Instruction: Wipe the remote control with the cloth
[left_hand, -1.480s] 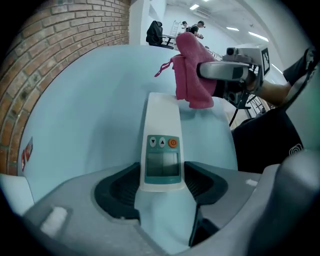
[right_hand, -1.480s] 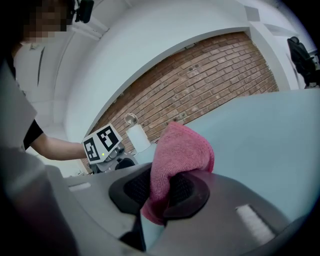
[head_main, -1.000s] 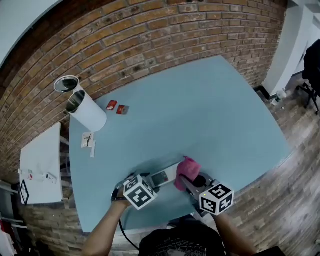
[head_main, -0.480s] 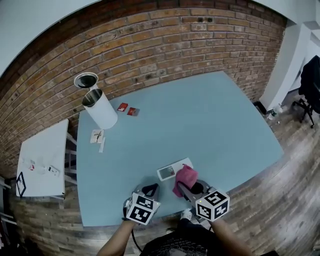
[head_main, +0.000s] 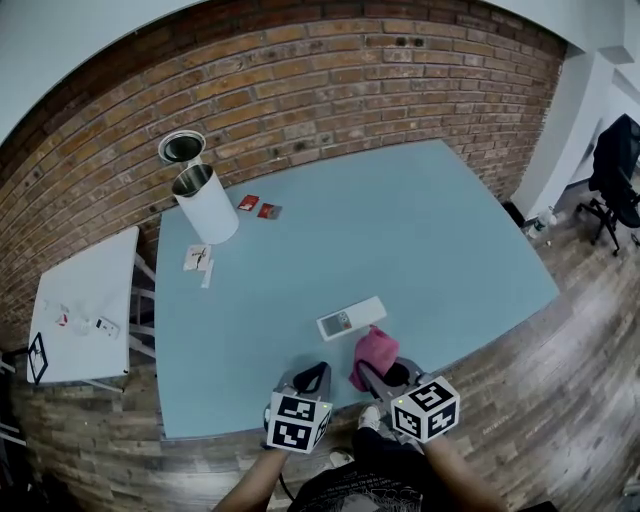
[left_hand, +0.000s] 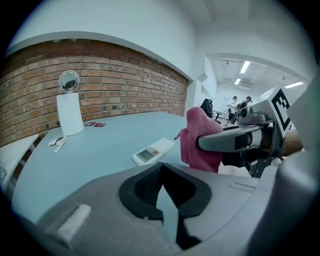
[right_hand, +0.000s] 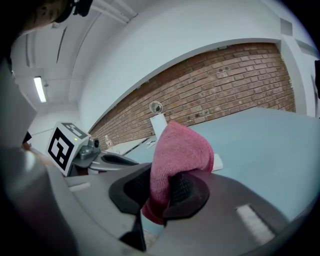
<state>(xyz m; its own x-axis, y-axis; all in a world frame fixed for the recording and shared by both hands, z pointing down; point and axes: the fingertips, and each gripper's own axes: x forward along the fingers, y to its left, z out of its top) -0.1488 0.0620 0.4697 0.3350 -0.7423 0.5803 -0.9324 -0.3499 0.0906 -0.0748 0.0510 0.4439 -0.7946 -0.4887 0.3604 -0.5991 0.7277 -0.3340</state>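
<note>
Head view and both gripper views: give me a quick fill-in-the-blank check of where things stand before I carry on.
1. The right gripper is shut on the ____.
2. The left gripper is shut and holds ____.
3. The remote lies on the table with its display facing ____.

Missing words: cloth; nothing; up.

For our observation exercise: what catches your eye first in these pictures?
The pink cloth clamped in the right gripper at the near edge of the blue table stands out first. Just beyond it the white remote control lies flat, and a white cylinder stands at the far left corner.
</note>
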